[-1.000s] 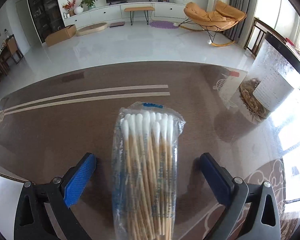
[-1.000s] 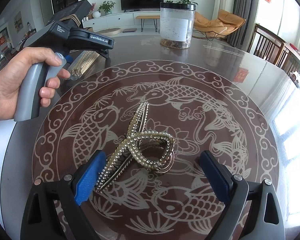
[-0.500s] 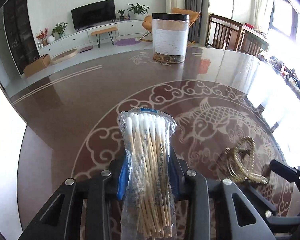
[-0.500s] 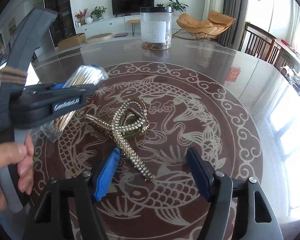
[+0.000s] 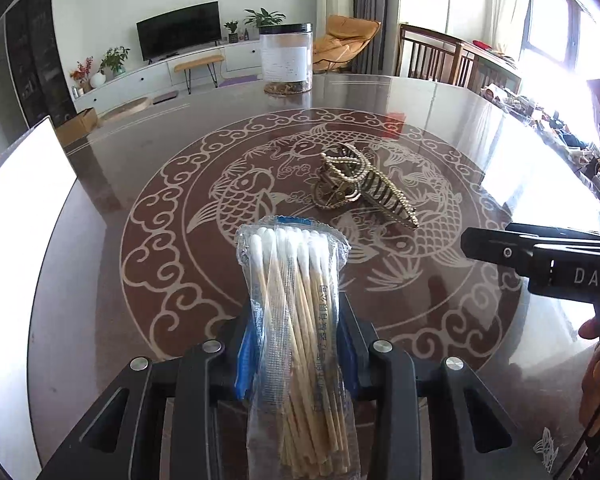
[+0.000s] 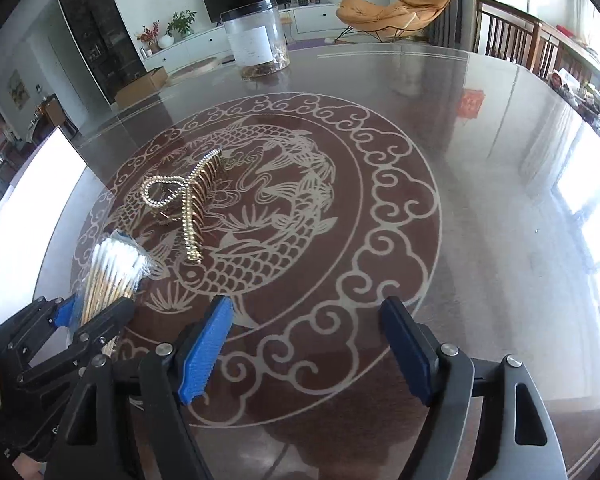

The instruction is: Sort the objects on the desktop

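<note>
The cotton swab pack [image 5: 296, 320], lifted off the table [image 5: 440, 120], is clamped by the left gripper [image 5: 296, 354]. The right gripper [image 6: 306, 344], jaws lately widened, is empty; the hair claw [image 6: 184, 204] is left unsorted

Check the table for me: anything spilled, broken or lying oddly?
Nothing spilled or visibly damaged. The hair clip lies on the table, on the fish pattern. The cotton swab pack sits intact in the left claw. The jar stands upright.

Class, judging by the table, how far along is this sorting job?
Done: nothing looks sorted yet. In hand: the left claw grips the clear packet of wooden cotton swabs. Left: the gold pearl-studded hair clip lies on the table; the right claw is open, empty.
</note>
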Motion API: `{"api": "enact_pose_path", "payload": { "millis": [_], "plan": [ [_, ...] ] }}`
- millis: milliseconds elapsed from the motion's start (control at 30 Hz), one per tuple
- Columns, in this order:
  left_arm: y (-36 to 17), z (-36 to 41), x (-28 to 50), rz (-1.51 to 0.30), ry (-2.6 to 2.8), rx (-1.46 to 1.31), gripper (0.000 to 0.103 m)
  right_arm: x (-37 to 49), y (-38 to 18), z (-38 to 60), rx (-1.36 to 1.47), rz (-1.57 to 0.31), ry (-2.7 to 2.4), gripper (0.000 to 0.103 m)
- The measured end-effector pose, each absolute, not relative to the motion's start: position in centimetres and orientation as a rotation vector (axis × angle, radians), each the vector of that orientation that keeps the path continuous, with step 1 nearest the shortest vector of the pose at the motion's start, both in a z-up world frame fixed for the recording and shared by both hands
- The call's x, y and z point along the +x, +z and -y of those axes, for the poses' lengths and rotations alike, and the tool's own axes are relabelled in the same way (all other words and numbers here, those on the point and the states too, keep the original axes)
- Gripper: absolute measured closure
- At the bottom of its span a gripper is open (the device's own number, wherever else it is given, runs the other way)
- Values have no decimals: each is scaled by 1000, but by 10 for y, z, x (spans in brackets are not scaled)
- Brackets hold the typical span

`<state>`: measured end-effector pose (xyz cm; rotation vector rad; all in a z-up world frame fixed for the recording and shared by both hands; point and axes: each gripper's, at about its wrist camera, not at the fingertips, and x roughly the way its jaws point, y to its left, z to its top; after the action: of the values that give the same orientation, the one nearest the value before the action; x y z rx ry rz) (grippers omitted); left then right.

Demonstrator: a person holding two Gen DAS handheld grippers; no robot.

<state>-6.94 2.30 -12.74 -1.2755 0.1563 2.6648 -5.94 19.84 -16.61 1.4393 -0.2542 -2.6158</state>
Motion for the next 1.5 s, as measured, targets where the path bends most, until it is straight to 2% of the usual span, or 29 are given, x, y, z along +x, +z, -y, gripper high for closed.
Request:
{"api": "enact_pose_path", "payload": {
  "millis": [100,167,300,367,400,467,567,700,733,833,867,933,967,1000,1033,1067,1133,1200,1267,1300,1500],
  "plan": [
    [-127,2,-74,-113,2714,-1302,68,-70,-166,-175,1369,274,-2571,26],
    [-128,17,-78,-77,2740,-1316,68,-83,-166,-151,1330,219,-2536,25],
    [-129,24,-79,-58,2754,-1325,68,-112,-168,-107,1307,41,-2501,13],
    [-130,19,-81,-94,2762,-1326,68,-127,-169,-96,1321,-7,-2511,13],
    [-131,19,-83,-85,2759,-1325,68,-131,-170,-94,1328,-27,-2531,16],
    [-131,14,-88,-93,2746,-1320,68,-135,-169,-96,1335,-63,-2578,58],
    [-131,-3,-92,-125,2707,-1301,68,-120,-168,-116,1331,-38,-2603,60],
    [-131,-39,-91,-114,2671,-1285,68,-83,-166,-158,1366,-104,-2669,60],
    [-131,-50,-91,-108,2665,-1282,69,-73,-166,-172,1394,-71,-2706,60],
    [-131,-84,-86,-110,2632,-1267,68,-45,-169,-212,1416,193,-2773,59],
    [-132,-94,-85,-135,2631,-1267,61,-39,-170,-217,1401,210,-2791,59],
    [-133,-105,-85,-178,2661,-1279,51,-31,-171,-221,1382,171,-2837,50],
    [-134,-103,-87,-165,2679,-1295,41,-32,-172,-225,1396,175,-2857,46],
    [-136,-95,-91,-123,2692,-1321,34,-32,-172,-230,1401,198,-2868,37],
    [-137,-87,-94,-73,2700,-1347,19,-34,-172,-235,1394,232,-2870,30],
    [-138,-81,-98,-38,2703,-1366,10,-36,-172,-240,1390,270,-2874,26],
    [-142,-79,-98,-40,2667,-1373,0,-39,-172,-242,1375,322,-2870,11],
    [-144,-90,-99,-136,2650,-1382,0,-44,-174,-233,1395,268,-2871,5],
    [-145,-92,-98,-144,2636,-1375,0,-51,-177,-220,1433,160,-2866,4],
    [-145,-91,-96,-140,2633,-1374,0,-54,-178,-217,1432,163,-2856,1],
    [-144,-89,-95,-143,2634,-1373,0,-62,-182,-211,1472,124,-2877,0]
  ]
}}
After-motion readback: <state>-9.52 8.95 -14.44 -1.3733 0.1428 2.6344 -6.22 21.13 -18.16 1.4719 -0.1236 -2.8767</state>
